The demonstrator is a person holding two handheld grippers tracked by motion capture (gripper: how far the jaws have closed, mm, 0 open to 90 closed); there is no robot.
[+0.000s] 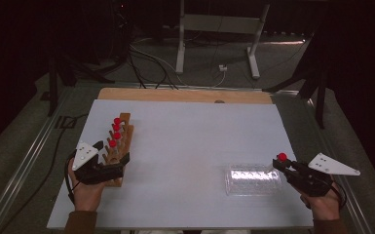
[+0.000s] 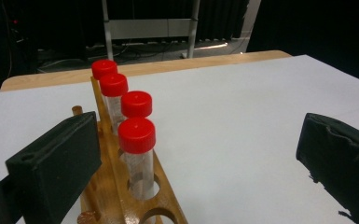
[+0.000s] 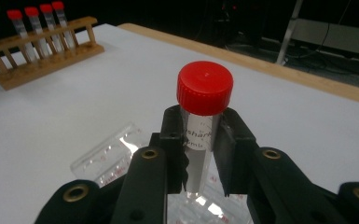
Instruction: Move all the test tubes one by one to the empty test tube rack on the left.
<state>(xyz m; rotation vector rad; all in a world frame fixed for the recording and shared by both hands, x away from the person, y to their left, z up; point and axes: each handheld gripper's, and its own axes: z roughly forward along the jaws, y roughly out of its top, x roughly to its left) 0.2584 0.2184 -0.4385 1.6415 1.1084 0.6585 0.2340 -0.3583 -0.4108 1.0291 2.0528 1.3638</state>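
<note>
Tube in hand: a clear tube with a red cap (image 3: pixel 204 87) is clamped upright in the right gripper (image 3: pixel 200 140), gripped just under the cap so the cap stays free and the body hangs straight — a pose suited to lowering it into a hole.
Where it is: lifted off the surface, above the clear plastic tray (image 1: pixel 253 179) at the right of the white surface (image 1: pixel 190 136).
Right jaws: clenched on the tube from both sides.
Rack: the wooden rack (image 2: pixel 121 186) stands at the left with four red-capped tubes (image 2: pixel 136 135) upright in a row; the nearest hole (image 2: pixel 160 215) looks empty — likely the spot meant for the held tube.
Left gripper (image 2: pixel 196 158): its jaws stand wide apart, released, holding nothing; one jaw sits just beside the rack's near end, probably to steady it.
Likely risk: a tilted tube would catch the hole's rim.
</note>
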